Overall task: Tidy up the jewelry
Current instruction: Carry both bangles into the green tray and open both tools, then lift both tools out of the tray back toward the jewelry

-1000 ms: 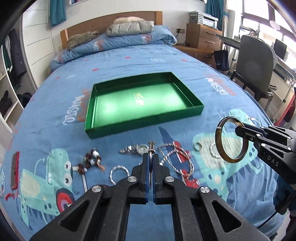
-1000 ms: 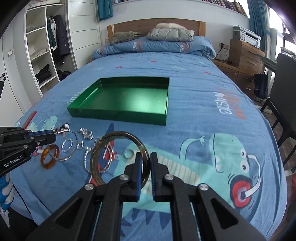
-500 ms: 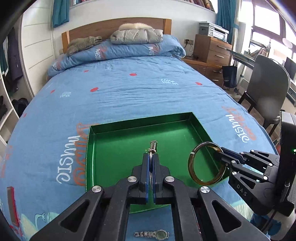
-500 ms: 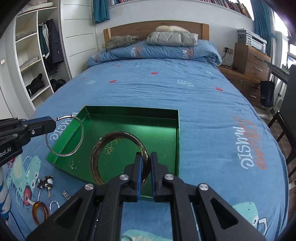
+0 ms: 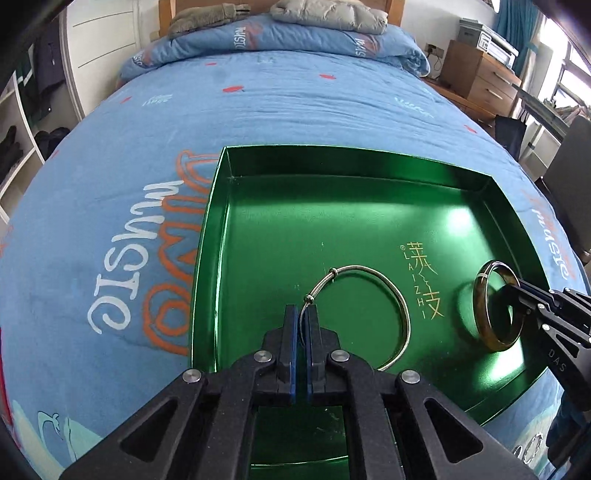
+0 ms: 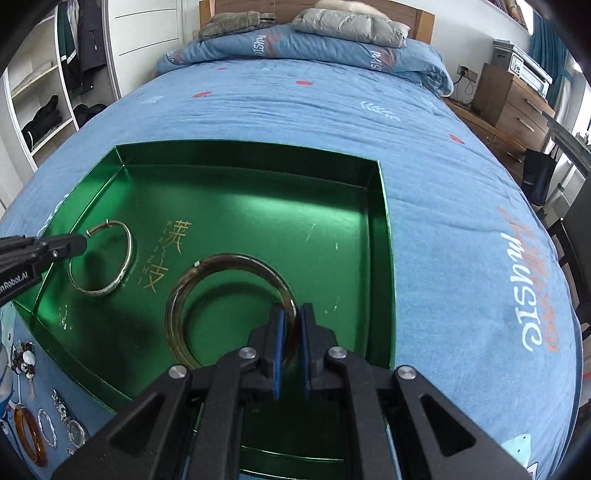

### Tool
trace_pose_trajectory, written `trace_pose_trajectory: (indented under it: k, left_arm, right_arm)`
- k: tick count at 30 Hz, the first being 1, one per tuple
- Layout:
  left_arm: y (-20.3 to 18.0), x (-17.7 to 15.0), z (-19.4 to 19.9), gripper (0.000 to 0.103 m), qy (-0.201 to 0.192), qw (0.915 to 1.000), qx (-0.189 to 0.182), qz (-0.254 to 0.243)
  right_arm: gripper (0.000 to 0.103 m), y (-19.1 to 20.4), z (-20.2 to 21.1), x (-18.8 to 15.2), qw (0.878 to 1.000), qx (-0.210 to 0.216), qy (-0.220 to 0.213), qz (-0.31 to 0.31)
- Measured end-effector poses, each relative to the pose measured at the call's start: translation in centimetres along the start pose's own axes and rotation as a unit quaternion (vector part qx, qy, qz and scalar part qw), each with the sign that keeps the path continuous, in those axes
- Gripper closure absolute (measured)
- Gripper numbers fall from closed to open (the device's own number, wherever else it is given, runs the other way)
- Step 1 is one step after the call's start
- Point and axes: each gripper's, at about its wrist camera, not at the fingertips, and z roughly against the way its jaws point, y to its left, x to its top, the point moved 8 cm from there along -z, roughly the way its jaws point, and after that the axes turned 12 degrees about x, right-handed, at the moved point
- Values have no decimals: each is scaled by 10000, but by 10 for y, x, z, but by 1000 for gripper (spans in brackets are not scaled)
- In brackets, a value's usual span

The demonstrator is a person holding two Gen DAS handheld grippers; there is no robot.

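This is a bedroom in a home. A wide bed with a blue cartoon-print duvet [image 6: 424,155] fills the view, backed by a wooden headboard [image 6: 417,16] at the far end, with a grey pillow [image 6: 351,22] and folded bedding against it. An open white wardrobe [image 6: 40,92] with hanging clothes stands on the left. A wooden chest of drawers [image 6: 513,99] carrying a printer [image 6: 524,62] sits far right, near teal curtains [image 6: 546,44].

Green tray [image 6: 384,236] floor lies open between silver bangle [image 6: 122,266] and brown bangle [image 6: 229,262].
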Motion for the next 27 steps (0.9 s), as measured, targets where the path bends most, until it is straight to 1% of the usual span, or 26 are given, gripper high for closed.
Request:
trace_pose_trajectory:
  k: [3, 6, 7, 8, 9, 10, 11, 15, 19, 21, 23, 27]
  left_arm:
    - [-1, -2, 2, 99, -18, 10000, 32, -46]
    - [1, -3, 4, 98, -27, 9999, 111, -54]
    - [1, -4, 6, 95, -24, 10000, 85, -47]
    - [2, -5, 8, 87, -27, 10000, 51, -23]
    - [4, -6, 12, 82, -64, 10000, 61, 20]
    - [6, -6, 18, 73, -138, 9998, 91, 66]
    - [7, -5, 24, 70, -220, 9997, 85, 104]
    - [16, -1, 61, 69, -622, 9979, 86, 135]
    - [34, -6, 104, 69, -938, 9954, 143, 116]
    - [44, -11, 123, 68, -987, 9949, 134, 134]
    - [54, -18, 141, 63, -1059, 9940, 209, 149]
    - [74, -40, 170, 59, -1141, 9930, 224, 215]
  right_arm:
    - [94, 0, 1, 2, 10000, -22, 7, 5]
    - [93, 1, 4, 3, 10000, 66, -57, -45]
    - [92, 1, 7, 4, 9999, 89, -96, -73]
    - [91, 2, 12, 4, 9998, 112, -161, -90]
    - [89, 3, 19, 4, 9996, 131, -234, -91]
    - [86, 5, 25, 4, 9994, 144, -299, -91]
    - [84, 7, 34, 4, 9991, 171, -375, -85]
    - [84, 15, 76, 1, 9973, 200, -704, -53]
    - [82, 21, 123, -13, 9944, 252, -1019, -85]
    - [82, 23, 146, -23, 9929, 281, -1150, -124]
    - [82, 26, 166, -34, 9919, 249, -1243, -123]
    - [82, 29, 199, -63, 9903, 211, -1367, -137]
